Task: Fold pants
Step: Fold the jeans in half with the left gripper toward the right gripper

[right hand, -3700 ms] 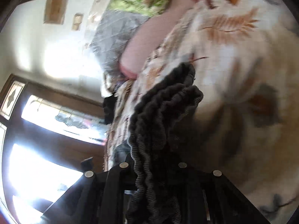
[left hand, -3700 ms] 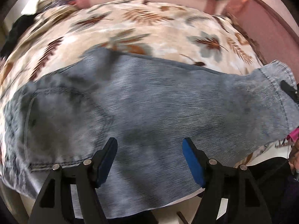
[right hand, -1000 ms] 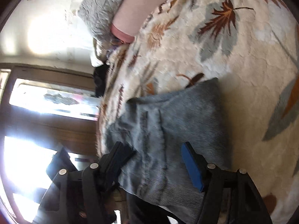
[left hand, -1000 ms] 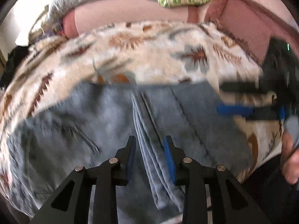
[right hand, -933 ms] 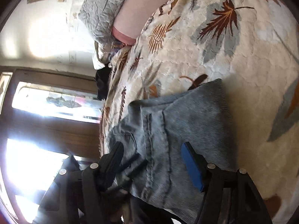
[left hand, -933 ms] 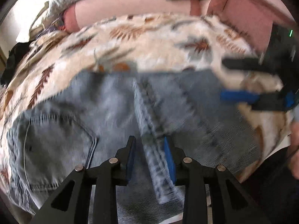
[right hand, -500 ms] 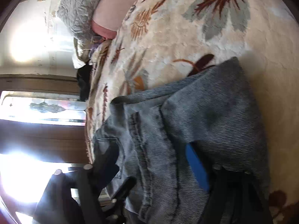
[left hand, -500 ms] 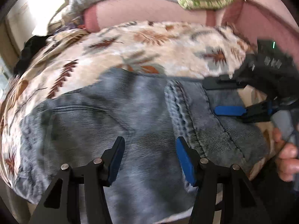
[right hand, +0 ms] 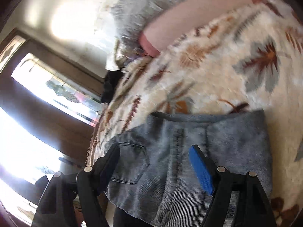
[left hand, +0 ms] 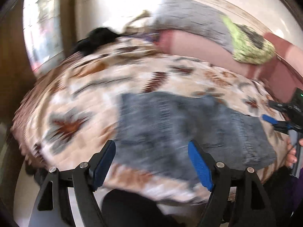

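Observation:
Grey-blue jeans lie folded into a compact block on a leaf-patterned bedspread. In the right wrist view the jeans show a back pocket and a seam on top. My left gripper is open and empty, above the near edge of the jeans. My right gripper is open and empty, just over the jeans; it also shows at the right edge of the left wrist view, beside the jeans' right end.
A pink bolster, a grey pillow and a green patterned cloth lie at the head of the bed. A black garment sits at the far left corner. Bright windows are to the left.
My left gripper let go of the folded leg, opened wide and pulled back and left. My right gripper backed off slightly. The jeans now lie folded over themselves.

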{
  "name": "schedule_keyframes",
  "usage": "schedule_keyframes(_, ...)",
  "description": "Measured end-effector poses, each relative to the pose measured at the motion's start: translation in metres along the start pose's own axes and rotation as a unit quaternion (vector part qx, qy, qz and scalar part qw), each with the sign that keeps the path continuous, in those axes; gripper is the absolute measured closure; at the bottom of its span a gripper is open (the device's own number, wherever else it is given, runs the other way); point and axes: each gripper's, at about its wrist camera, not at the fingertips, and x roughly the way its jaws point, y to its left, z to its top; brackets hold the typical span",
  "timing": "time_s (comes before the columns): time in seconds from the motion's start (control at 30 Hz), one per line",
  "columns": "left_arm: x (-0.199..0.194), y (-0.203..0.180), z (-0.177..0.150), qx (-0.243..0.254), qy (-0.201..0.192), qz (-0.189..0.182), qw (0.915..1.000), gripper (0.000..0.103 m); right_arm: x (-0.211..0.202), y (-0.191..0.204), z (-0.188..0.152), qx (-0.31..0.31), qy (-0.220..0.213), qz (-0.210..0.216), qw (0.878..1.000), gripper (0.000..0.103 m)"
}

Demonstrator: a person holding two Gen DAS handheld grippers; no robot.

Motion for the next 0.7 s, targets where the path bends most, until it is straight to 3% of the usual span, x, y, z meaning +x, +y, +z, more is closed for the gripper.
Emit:
schedule_keyframes(0.23,-0.005,0.086,-0.017,-0.087,0.013,0.066,0.9940,0.024,0.010,0.043,-0.018,-0.104,0.009,0.020,0.994,0.025)
schedule_keyframes(0.53,0.002,0.138,-0.025,-0.186,0.037,0.078,0.9787,0.024,0.054,0.070,-0.067,-0.136,0.092,0.059,0.985,0.025)
schedule_keyframes(0.7,0.013,0.153,-0.035,-0.250,0.067,0.053,0.9646,0.024,0.075,0.078,-0.084,-0.160,0.125,0.046,0.978,0.025)
